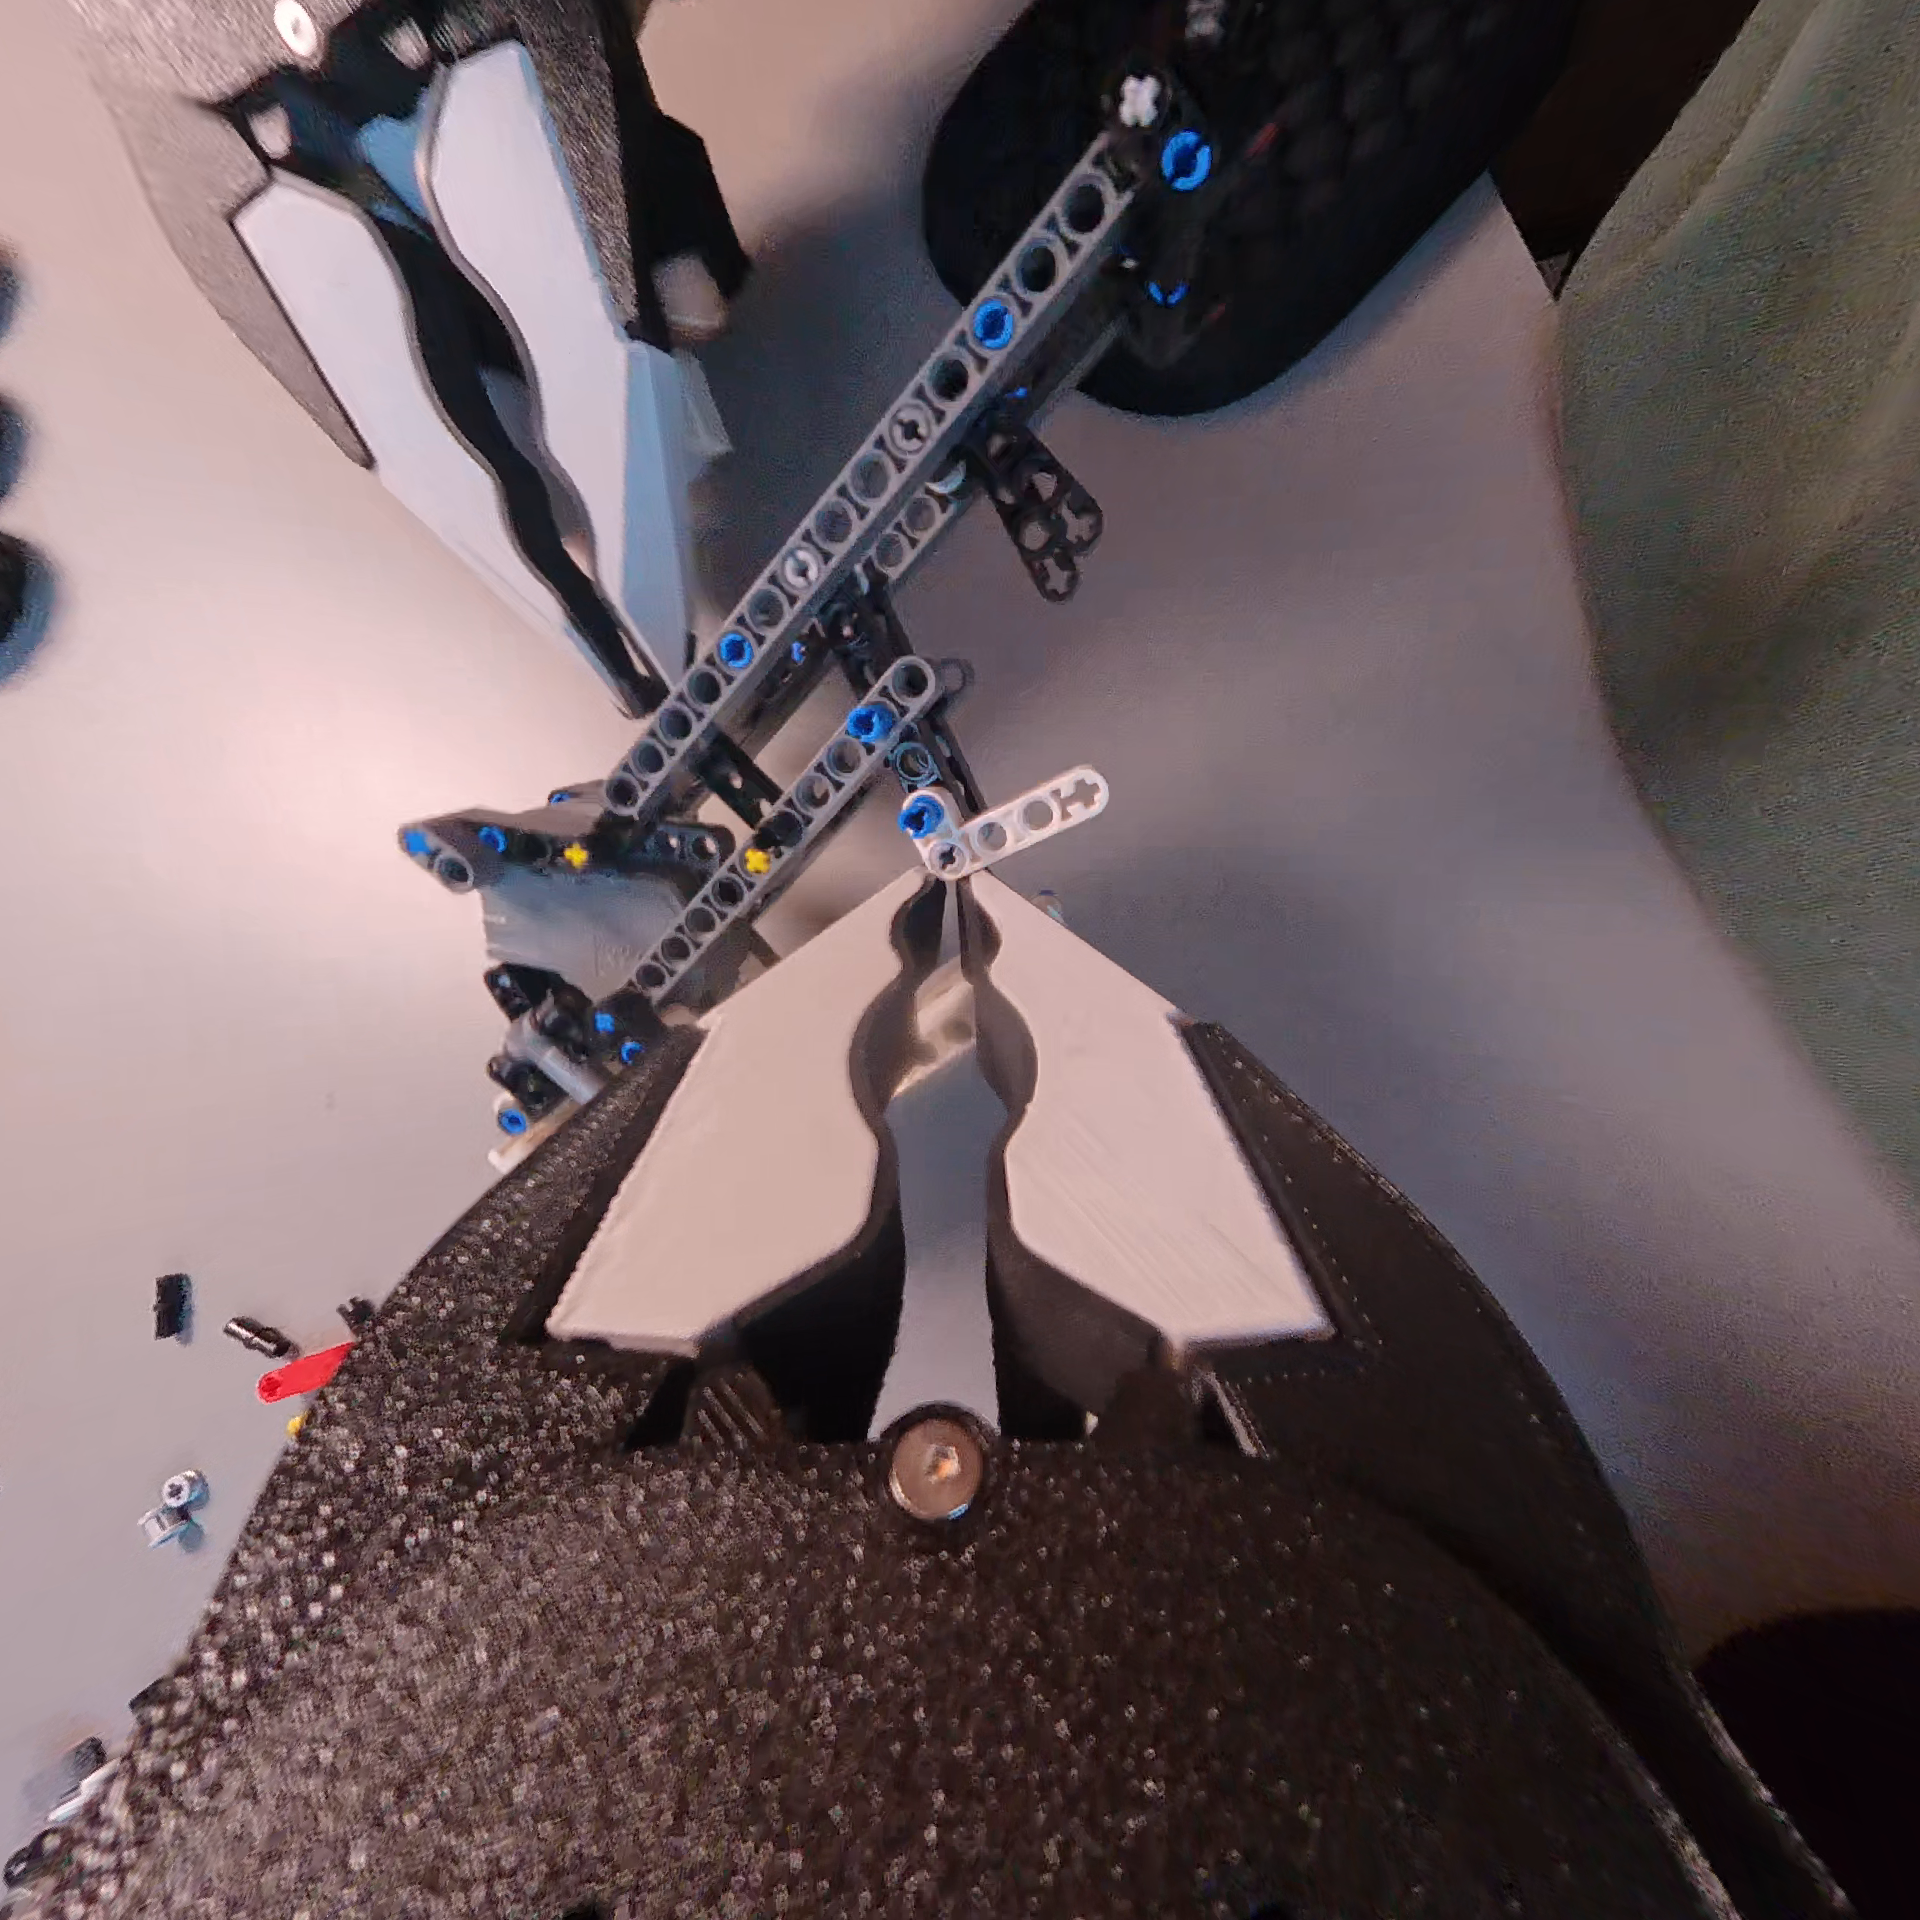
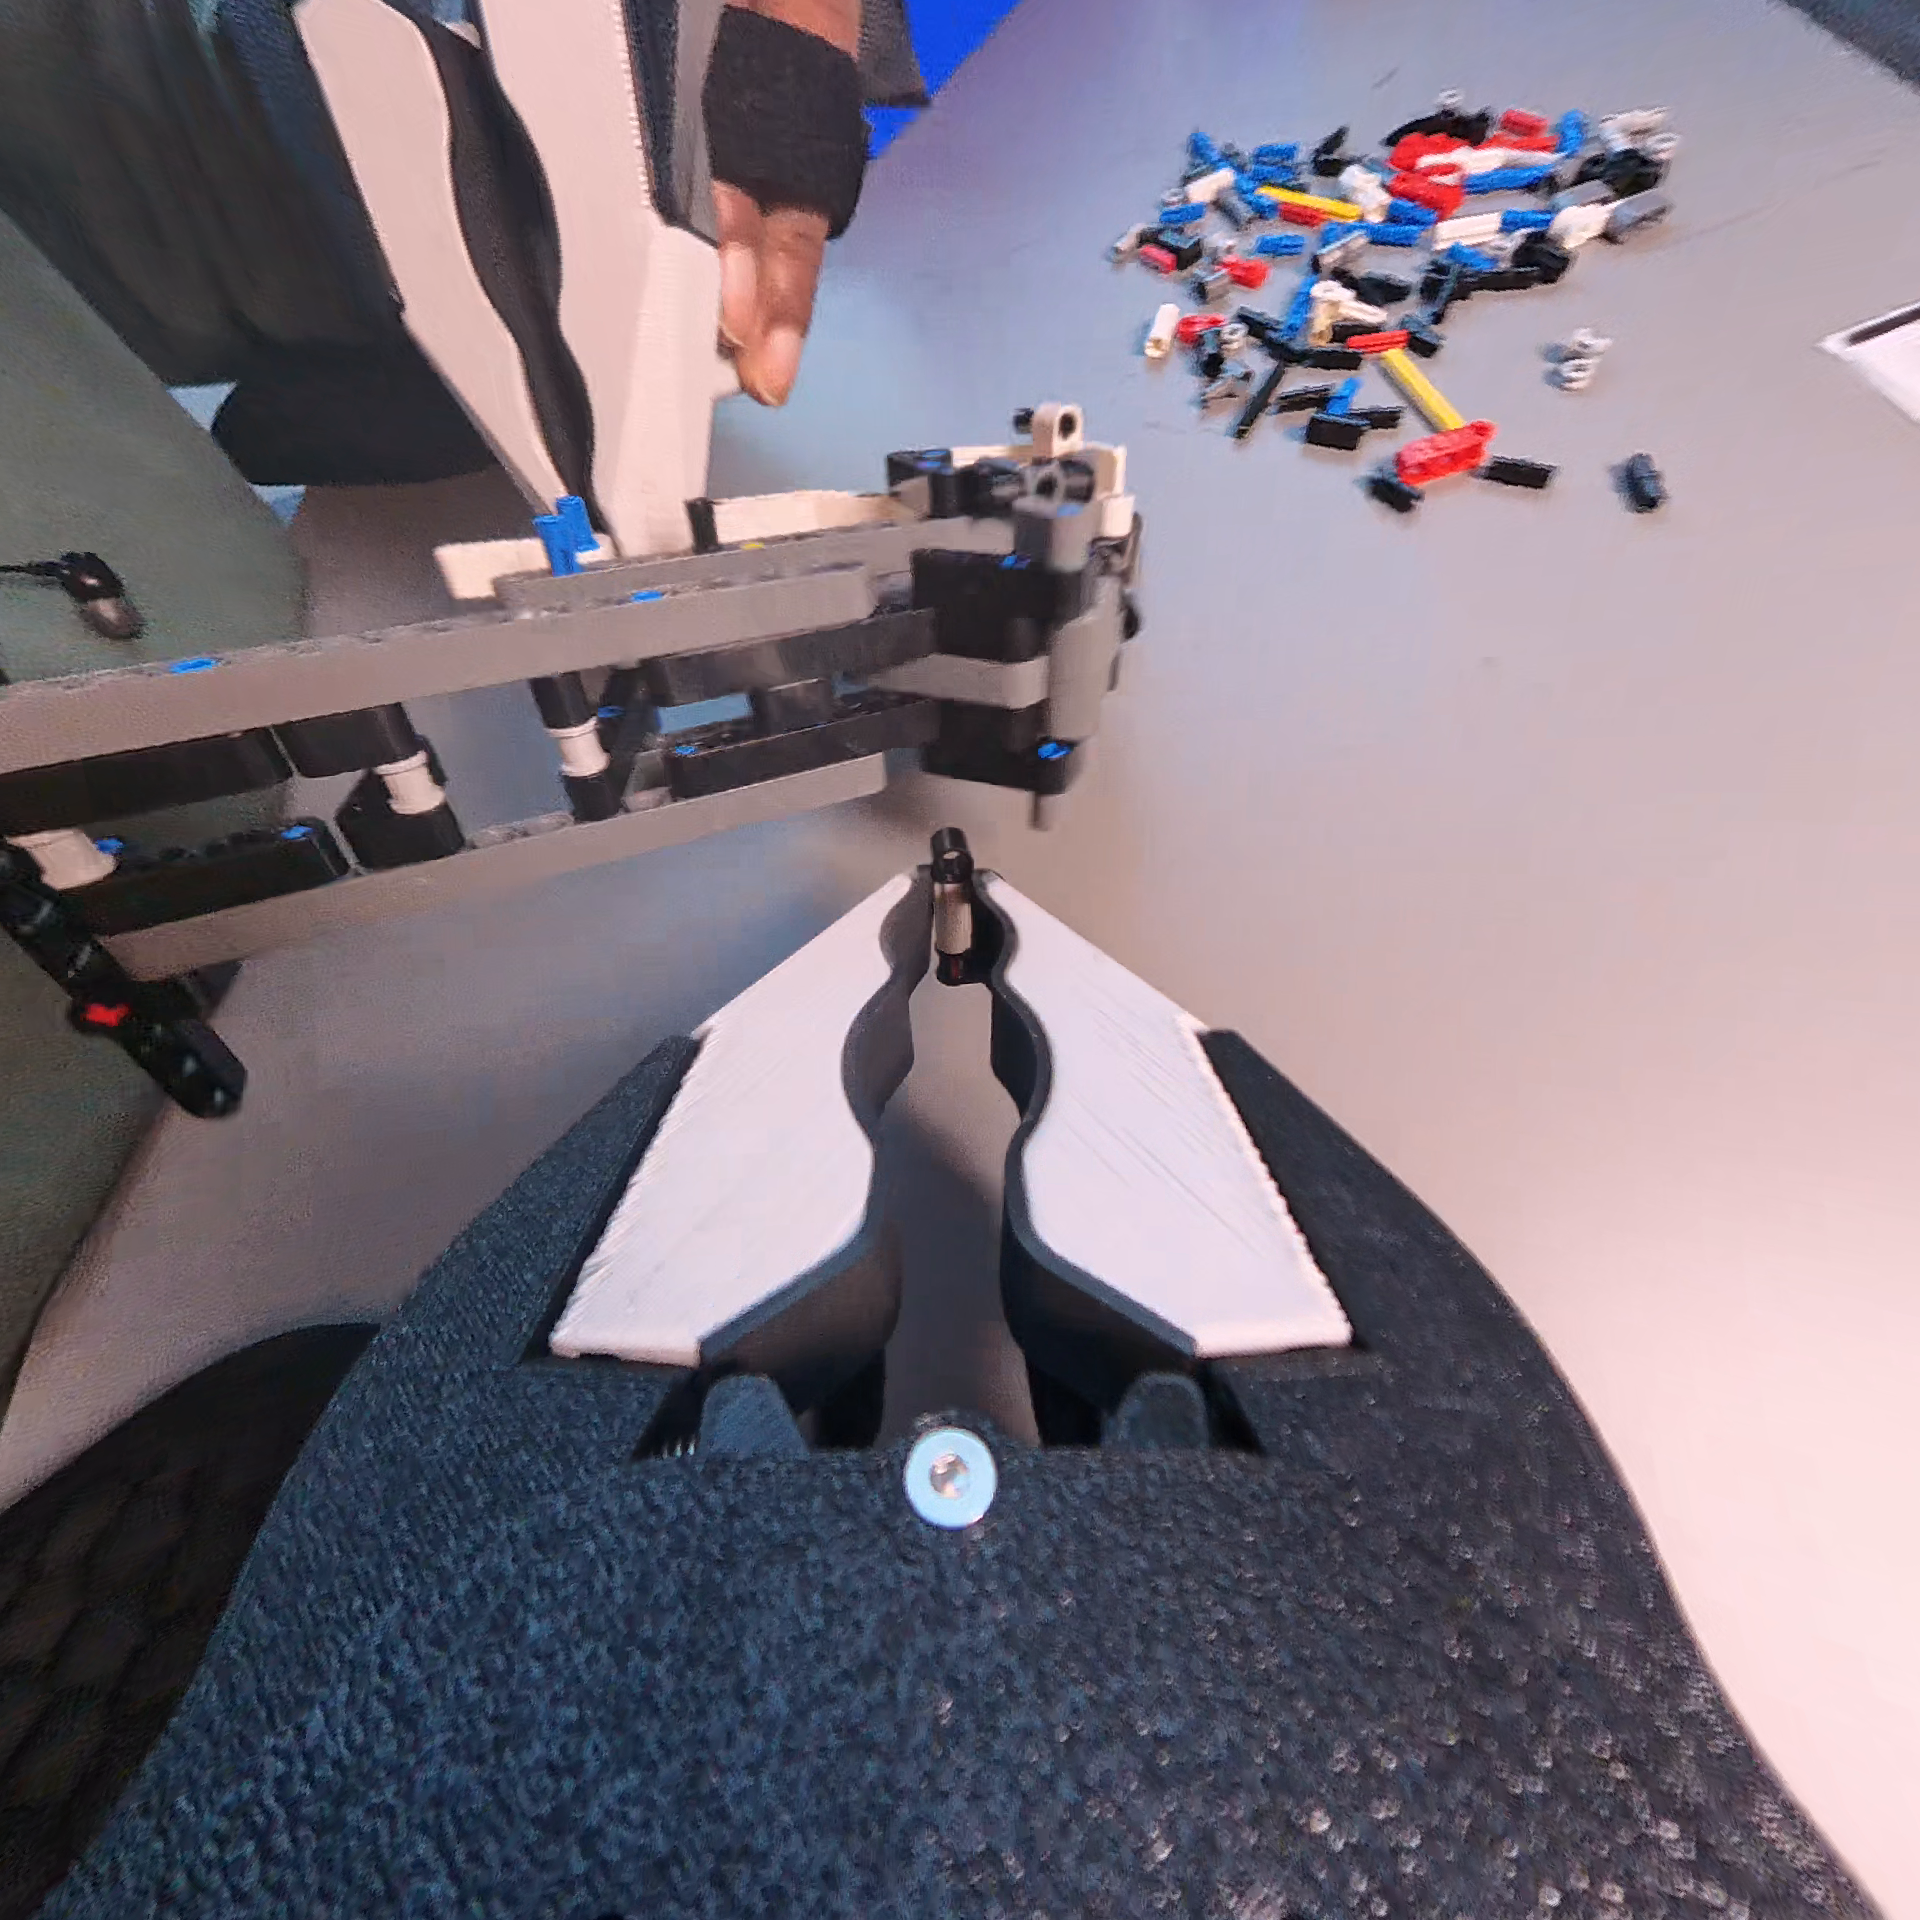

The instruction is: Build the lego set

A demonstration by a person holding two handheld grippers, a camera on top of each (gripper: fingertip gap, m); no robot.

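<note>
two tongs pinch parts: the left gripper [image 1: 951, 883] grips a white beam [image 1: 1013, 826] on the half-built frame [image 1: 831, 520]; the right gripper [image 2: 951, 894] clamps a small pin [image 2: 948, 914] just below it; many loose pieces [image 2: 1392, 270] remain unused.

No writing, number or brand mark can be read in either view. A white sheet [image 2: 1886, 353] lies at the right edge of the table beyond the pile of loose bricks; whatever print it bears is cut off and too blurred to make out
</note>
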